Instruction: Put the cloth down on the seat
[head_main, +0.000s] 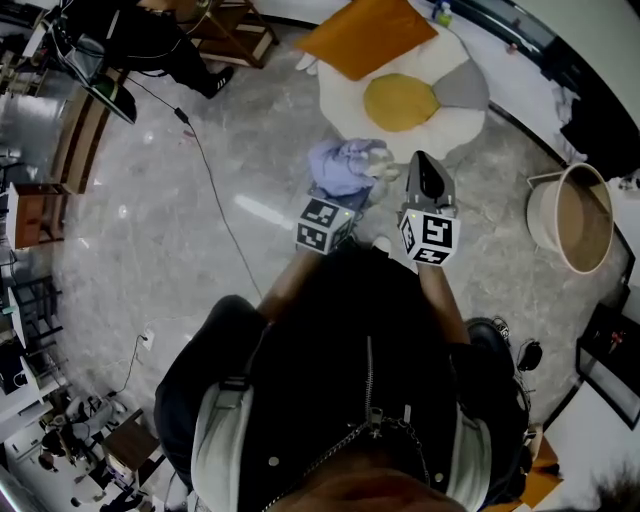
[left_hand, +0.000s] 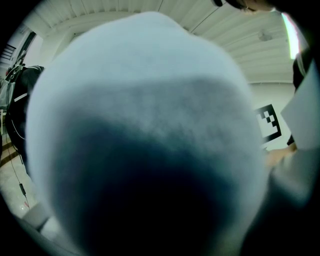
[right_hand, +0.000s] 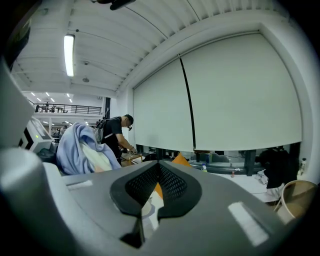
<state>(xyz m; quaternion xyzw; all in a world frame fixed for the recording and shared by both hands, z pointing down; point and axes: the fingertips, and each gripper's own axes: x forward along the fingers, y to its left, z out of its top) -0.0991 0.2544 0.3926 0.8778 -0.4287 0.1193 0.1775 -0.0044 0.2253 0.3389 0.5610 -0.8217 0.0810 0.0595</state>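
Left gripper (head_main: 352, 192) grasps a crumpled pale-blue cloth (head_main: 338, 165); best carried toward twelve o'clock, over the white egg-shaped cushion seat (head_main: 345, 105). Right gripper (head_main: 422, 160) is clenched, empty.

Orange cushion (head_main: 365, 35) top centre. Round beige bin (head_main: 575, 215) stands on grey marble floor (head_main: 150, 230) at right. Black cable (head_main: 183, 116) snakes across floor. Bkgd, right gripper view: person w/ backpack (right_hand: 114, 134), white blinds (right_hand: 225, 95), strip light (right_hand: 69, 55).
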